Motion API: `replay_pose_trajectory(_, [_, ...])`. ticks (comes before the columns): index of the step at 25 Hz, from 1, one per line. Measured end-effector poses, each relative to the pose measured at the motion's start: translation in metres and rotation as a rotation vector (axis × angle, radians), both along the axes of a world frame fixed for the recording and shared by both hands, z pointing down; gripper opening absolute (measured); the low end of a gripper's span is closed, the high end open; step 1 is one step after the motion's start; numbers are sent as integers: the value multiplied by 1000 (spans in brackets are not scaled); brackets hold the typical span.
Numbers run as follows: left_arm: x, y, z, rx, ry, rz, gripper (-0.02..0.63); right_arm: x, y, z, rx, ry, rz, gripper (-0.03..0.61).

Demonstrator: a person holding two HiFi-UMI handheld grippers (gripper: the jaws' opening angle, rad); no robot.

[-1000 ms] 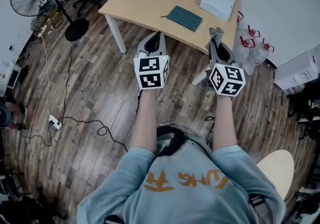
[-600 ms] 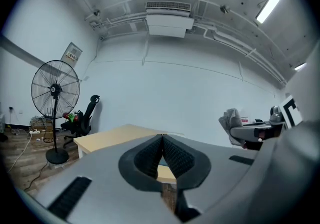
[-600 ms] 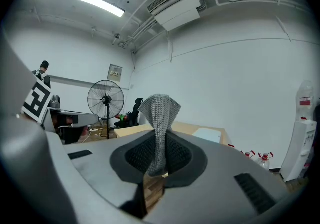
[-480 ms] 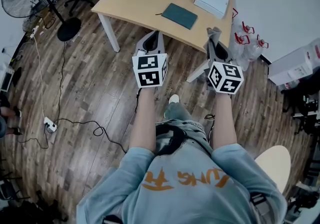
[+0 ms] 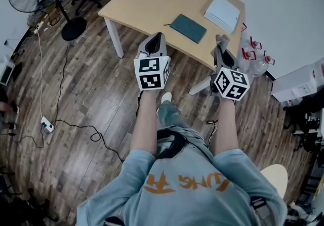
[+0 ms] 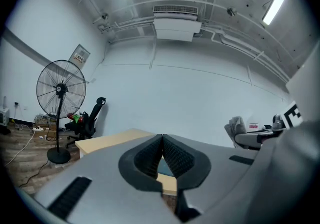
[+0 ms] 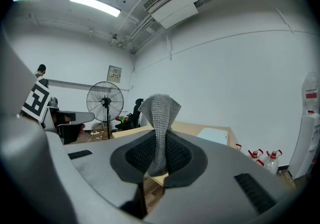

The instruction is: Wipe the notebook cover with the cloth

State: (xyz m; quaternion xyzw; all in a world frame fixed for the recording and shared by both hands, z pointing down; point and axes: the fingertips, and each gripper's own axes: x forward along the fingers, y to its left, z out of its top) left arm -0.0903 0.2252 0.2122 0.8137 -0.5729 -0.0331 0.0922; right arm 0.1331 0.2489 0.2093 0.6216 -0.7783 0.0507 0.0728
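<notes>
Grey knitted cloth (image 7: 159, 118) pinched tight in the right gripper (image 5: 221, 46); left gripper (image 5: 158, 38) closed, empty. Dark teal rectangular notebook (image 5: 188, 28) lies on the pale wooden table (image 5: 147, 2) ahead, between them.

Nothing legible: orange shirt print (image 5: 187, 183) (and wall notice (image 6: 79, 56)) too unclear.

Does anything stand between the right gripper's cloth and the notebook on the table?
Nothing visible does. The dark green flat notebook lies on bare light wooden table; the white flat box sits off to its side, apart. The right gripper holds the grey knitted cloth in the air.
</notes>
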Motion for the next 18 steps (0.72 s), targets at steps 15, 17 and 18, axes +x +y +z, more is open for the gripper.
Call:
replay_pose_trajectory(15, [31, -124, 86, -200, -28, 18, 17, 22, -132, 75, -141, -41, 5, 28])
replay_pose_trajectory(17, [36, -144, 93, -221, -38, 26, 17, 27, -154, 81, -147, -51, 23, 28])
replay_pose_trajectory(18, [38, -154, 96, -228, -44, 32, 17, 29, -165, 83, -149, -53, 33, 28])
